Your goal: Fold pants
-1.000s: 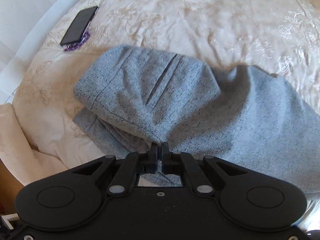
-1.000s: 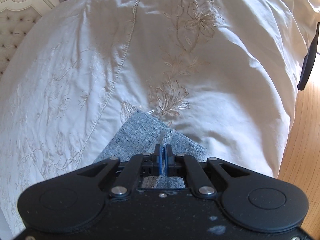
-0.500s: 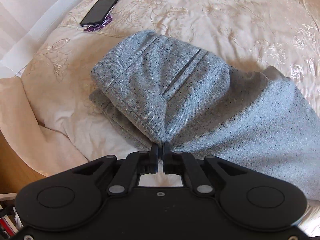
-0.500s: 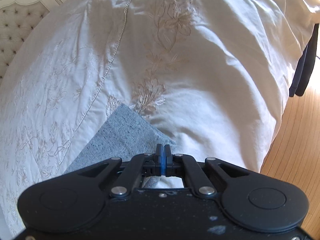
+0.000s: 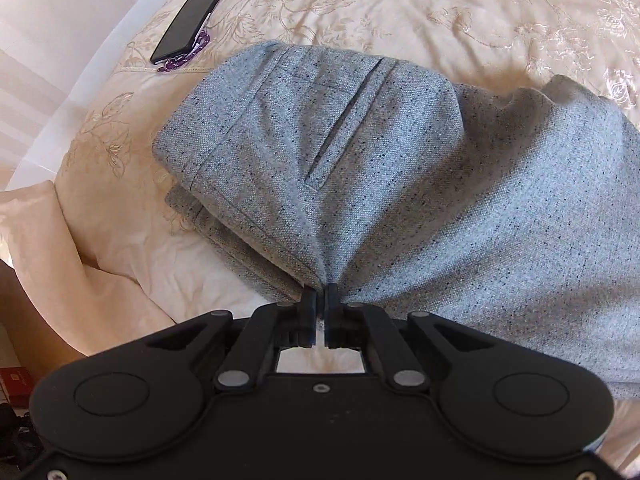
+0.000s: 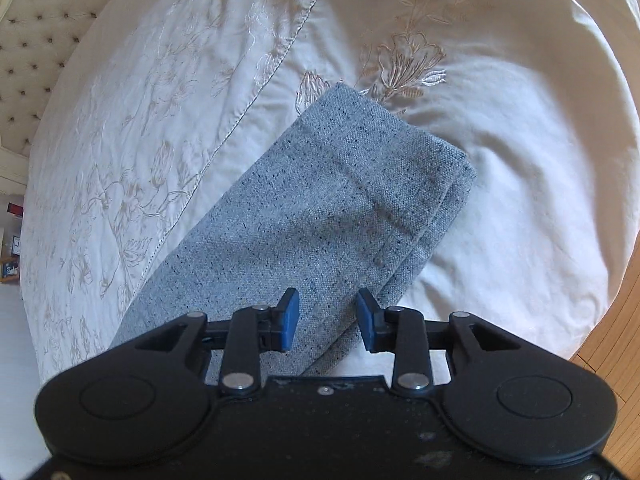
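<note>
Grey speckled pants [image 5: 360, 168] lie on a cream embroidered bedspread [image 5: 440, 12], folded lengthwise. In the left wrist view the waist end with a pocket slit bunches toward my left gripper [image 5: 322, 296], which is shut on the near edge of the cloth. In the right wrist view the hem end of the pants [image 6: 340, 208] lies flat on the bedspread [image 6: 520, 160], two leg layers stacked. My right gripper [image 6: 327, 312] is open just above the leg, holding nothing.
A black phone [image 5: 188, 24] with a purple strap lies on the bed at the far left. The bed edge and a pillow [image 5: 60, 264] are at the left. A tufted headboard [image 6: 44, 12] and wooden floor [image 6: 612, 352] frame the right wrist view.
My right gripper has opened and let go of the pant hem, which now lies flat on the bed. My left gripper stays shut on the waist edge and the waist has shifted slightly.
</note>
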